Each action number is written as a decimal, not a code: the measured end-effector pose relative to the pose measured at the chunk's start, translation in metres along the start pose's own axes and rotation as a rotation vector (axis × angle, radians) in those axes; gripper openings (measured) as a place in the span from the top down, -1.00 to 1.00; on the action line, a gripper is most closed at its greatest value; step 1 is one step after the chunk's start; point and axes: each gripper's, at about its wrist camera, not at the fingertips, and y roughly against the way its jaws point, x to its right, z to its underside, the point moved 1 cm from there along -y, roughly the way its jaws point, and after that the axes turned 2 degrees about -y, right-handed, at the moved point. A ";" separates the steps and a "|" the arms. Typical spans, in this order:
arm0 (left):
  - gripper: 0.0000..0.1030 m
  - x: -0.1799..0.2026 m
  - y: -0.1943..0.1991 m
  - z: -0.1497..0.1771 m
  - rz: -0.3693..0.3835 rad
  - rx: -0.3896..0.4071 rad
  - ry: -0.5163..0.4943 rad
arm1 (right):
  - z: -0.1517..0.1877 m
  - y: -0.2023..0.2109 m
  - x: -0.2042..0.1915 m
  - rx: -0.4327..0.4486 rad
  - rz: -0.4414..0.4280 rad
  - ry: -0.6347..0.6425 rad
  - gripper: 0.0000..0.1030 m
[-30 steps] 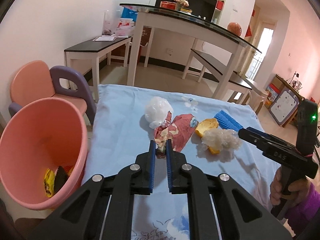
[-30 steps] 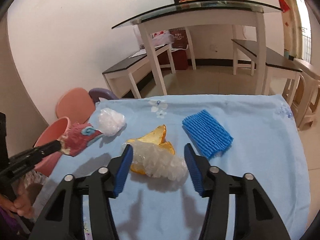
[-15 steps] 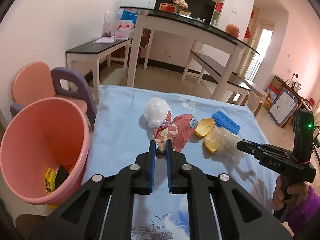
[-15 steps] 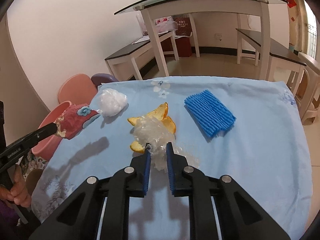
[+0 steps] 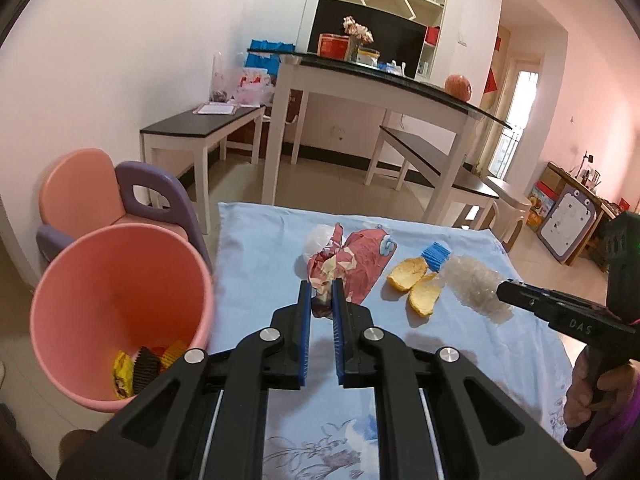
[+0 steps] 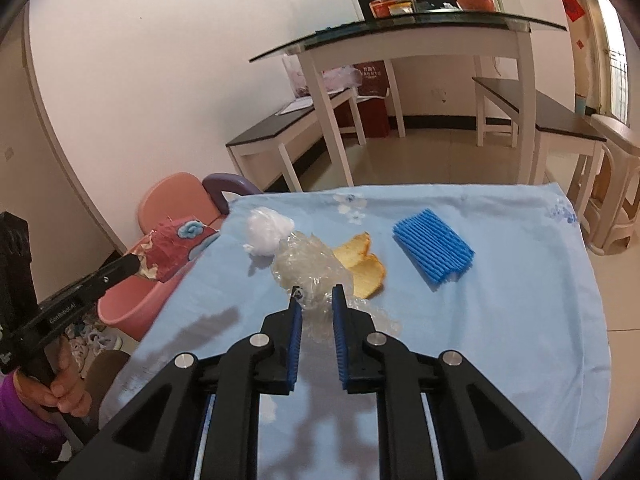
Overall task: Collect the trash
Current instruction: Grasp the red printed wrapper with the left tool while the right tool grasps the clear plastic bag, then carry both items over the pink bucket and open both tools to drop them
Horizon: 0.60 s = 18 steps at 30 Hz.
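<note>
Nearest to me, my left gripper (image 5: 321, 294) is closed almost fully on a crumpled red paper wrapper with a blue swirl print (image 5: 352, 264), pinched at its near edge and held above the table. My right gripper (image 6: 316, 300) is also nearly closed, on a wad of clear crinkled plastic film (image 6: 310, 266); the wad hangs from the tips and looks lifted off the light blue floral tablecloth (image 6: 500, 320).

The risk I see is in these two grips. The film is thin and slippery and only a small part is between the pads, so it may slide out if I swing it fast toward the bin. The wrapper is stiff but held by one corner, so it may twist and catch the rim.

The round pink plastic bin (image 5: 120, 320) stands on the floor at the left of the table, near me, with some wrappers already at its bottom. Both loads must travel left, and the right one passes over the table, so the two grippers could collide.

Farther on the cloth lie two pieces of orange peel (image 5: 416, 286), then a blue ribbed foam sleeve (image 6: 434, 250) to the right and a white crumpled plastic ball (image 6: 266, 230) to the left.
</note>
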 end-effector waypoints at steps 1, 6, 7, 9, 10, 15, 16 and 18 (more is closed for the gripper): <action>0.82 -0.002 0.003 -0.001 -0.005 0.005 0.000 | -0.001 0.000 -0.006 0.000 -0.007 0.006 0.73; 0.82 -0.020 0.019 0.000 -0.036 0.032 0.020 | -0.003 -0.008 -0.041 -0.010 -0.044 0.043 0.73; 0.82 -0.024 0.022 0.000 -0.042 0.036 0.025 | -0.004 -0.010 -0.047 -0.013 -0.050 0.050 0.73; 0.82 -0.032 0.027 0.002 -0.059 0.044 0.033 | -0.006 -0.013 -0.063 -0.020 -0.070 0.070 0.73; 0.82 -0.037 0.030 0.003 -0.068 0.049 0.035 | -0.006 -0.015 -0.071 -0.024 -0.082 0.080 0.73; 0.82 -0.058 0.043 0.007 -0.114 0.072 0.058 | -0.011 -0.028 -0.112 -0.044 -0.135 0.135 0.73; 0.82 -0.062 0.046 0.007 -0.123 0.075 0.064 | -0.012 -0.031 -0.120 -0.049 -0.146 0.145 0.73; 0.82 -0.070 0.051 0.009 -0.139 0.082 0.077 | -0.013 -0.037 -0.135 -0.057 -0.162 0.164 0.73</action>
